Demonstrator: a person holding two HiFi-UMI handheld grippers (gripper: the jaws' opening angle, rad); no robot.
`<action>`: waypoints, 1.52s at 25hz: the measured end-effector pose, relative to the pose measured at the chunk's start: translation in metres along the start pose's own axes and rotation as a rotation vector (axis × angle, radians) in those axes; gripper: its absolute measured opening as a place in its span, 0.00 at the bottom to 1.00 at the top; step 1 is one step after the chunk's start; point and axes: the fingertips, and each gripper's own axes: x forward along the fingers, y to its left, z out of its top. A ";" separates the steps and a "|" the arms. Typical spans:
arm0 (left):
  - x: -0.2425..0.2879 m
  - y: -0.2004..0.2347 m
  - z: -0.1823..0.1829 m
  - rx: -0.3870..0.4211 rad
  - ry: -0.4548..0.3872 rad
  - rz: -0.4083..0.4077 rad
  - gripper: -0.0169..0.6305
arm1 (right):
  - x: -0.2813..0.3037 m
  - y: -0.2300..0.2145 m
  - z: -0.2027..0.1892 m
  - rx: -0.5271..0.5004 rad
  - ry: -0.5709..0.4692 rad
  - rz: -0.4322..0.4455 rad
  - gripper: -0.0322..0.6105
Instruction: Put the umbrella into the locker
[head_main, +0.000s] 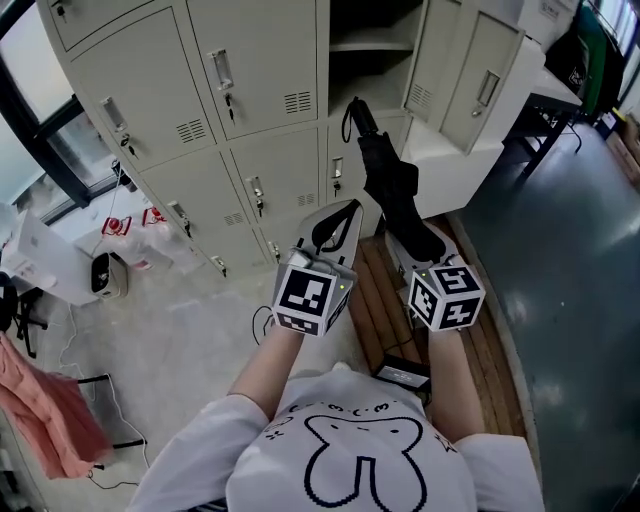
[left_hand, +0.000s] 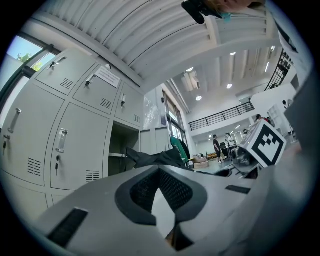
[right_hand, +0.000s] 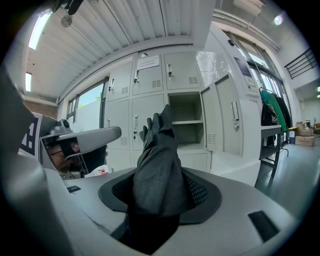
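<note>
The floor (head_main: 200, 330) is pale and speckled to the left of the left tongs (head_main: 340, 215) and dark and glossy to the right of the right tongs (head_main: 415, 245). Wooden boards (head_main: 372, 300) lie on it, running under and between both tongs. A black box (head_main: 402, 374) rests on the boards, behind the right tongs. The lockers (head_main: 250, 130) stand on the floor ahead of the left tongs. Well to its left lie a white device (head_main: 105, 275), red-and-white packs (head_main: 135, 220) and cables (head_main: 90, 400).

One left hand-held gripper (head_main: 341, 222) and one right hand-held gripper (head_main: 418, 250), one black umbrella (head_main: 386, 172), one locker bank (head_main: 262, 150).
</note>
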 end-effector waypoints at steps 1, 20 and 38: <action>0.008 0.003 0.000 0.004 -0.004 0.004 0.01 | 0.007 -0.006 0.001 0.000 0.005 0.005 0.41; 0.117 0.060 -0.010 0.007 -0.037 -0.006 0.01 | 0.115 -0.090 0.025 -0.059 0.101 0.009 0.41; 0.229 0.153 -0.035 -0.015 -0.028 -0.036 0.01 | 0.260 -0.163 0.046 -0.300 0.336 0.039 0.42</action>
